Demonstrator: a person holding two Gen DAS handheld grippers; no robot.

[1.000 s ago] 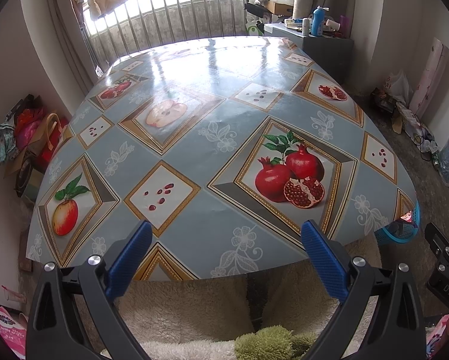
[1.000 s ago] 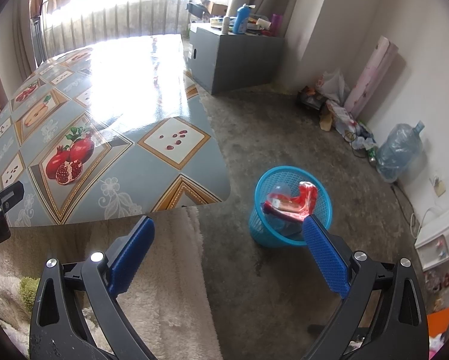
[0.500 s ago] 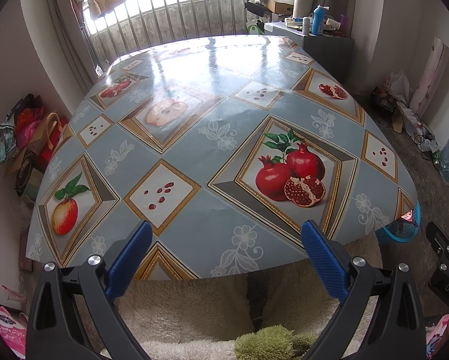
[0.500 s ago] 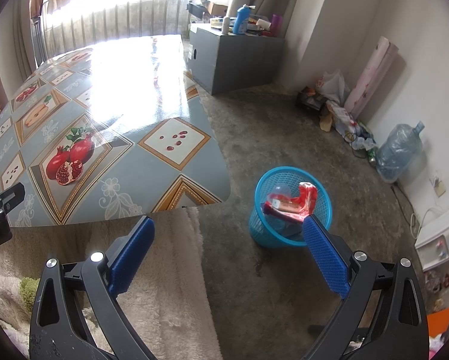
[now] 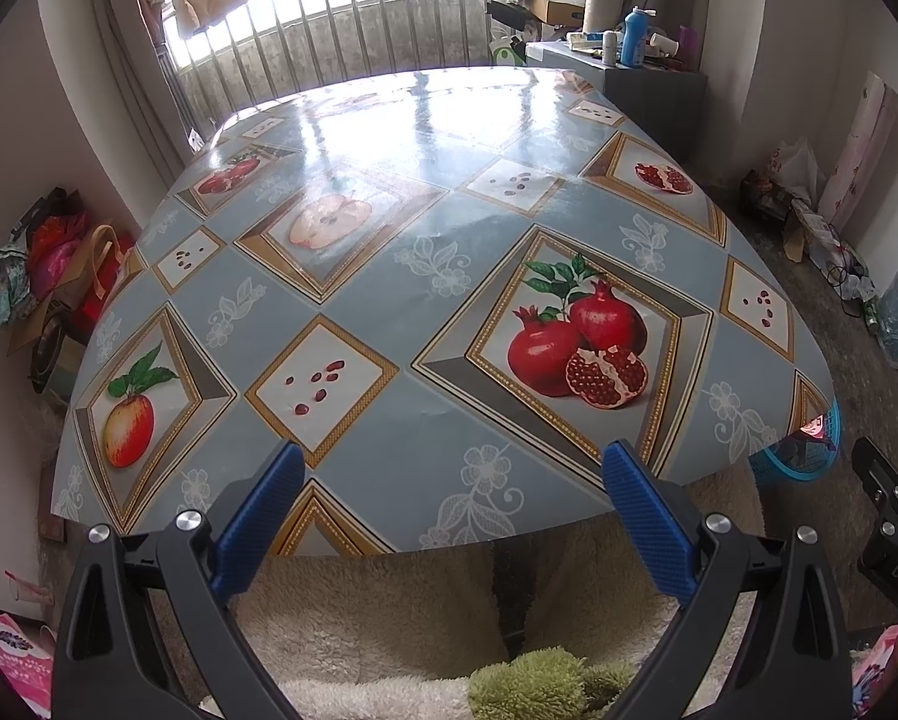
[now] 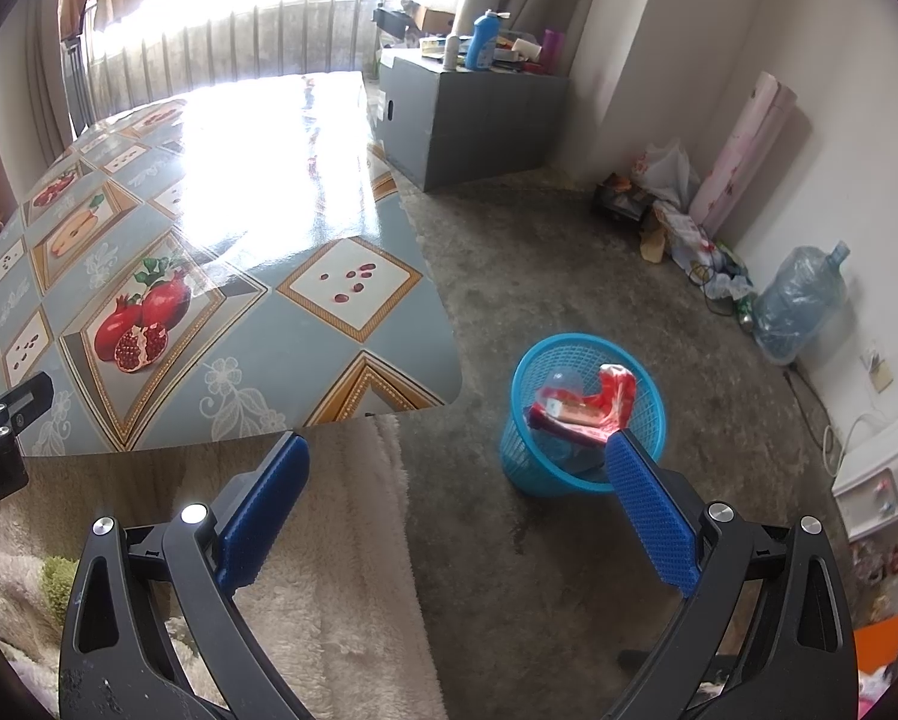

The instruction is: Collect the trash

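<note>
A blue mesh trash basket stands on the floor to the right of the table. Red and clear wrappers lie inside it. Its rim also shows past the table corner in the left wrist view. My left gripper is open and empty, held at the near edge of the table, which has a fruit-pattern cloth. My right gripper is open and empty, above the floor, with the basket just beyond its right finger. No trash shows on the table.
A grey cabinet with bottles stands behind the table. A water jug, bags and a pink roll line the right wall. Bags sit at the left wall. A fleecy beige cloth lies below the grippers.
</note>
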